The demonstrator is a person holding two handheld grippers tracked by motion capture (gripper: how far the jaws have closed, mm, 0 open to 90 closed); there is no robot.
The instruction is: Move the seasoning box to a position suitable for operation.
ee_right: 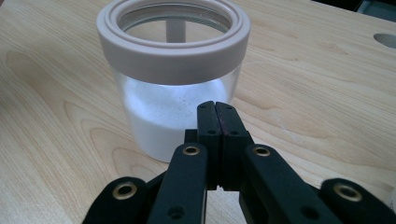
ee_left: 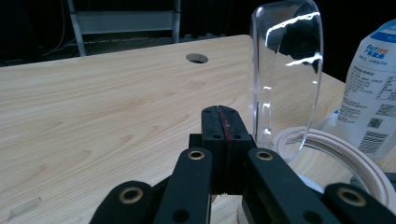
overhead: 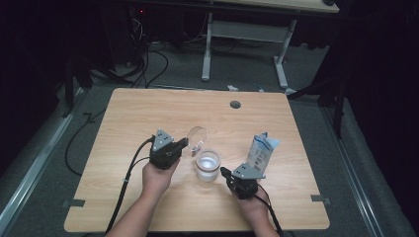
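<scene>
Roughly at the middle of the wooden table (overhead: 148,113) stands a glass jar (overhead: 208,166) with a pale ring around its mouth and white powder in its lower half. Its clear lid (overhead: 197,137) is hinged open and stands upright at the jar's 11 o'clock in the high view.

The left gripper (overhead: 184,143) sits at the jar's 10 o'clock, jaws pressed fully together with nothing between them. In the left gripper view its tips (ee_left: 223,122) lie just beside the raised lid (ee_left: 287,74), which rises at their 1 o'clock; the jar's rim (ee_left: 348,154) curves at their 4 o'clock.

The right gripper (overhead: 225,172) is at the jar's 4 o'clock, jaws likewise closed on nothing. In the right gripper view its tips (ee_right: 217,119) point at the jar (ee_right: 173,74), close to its wall at 12 o'clock.

A blue-and-white pouch (overhead: 261,150) stands at the jar's 2 o'clock.
</scene>
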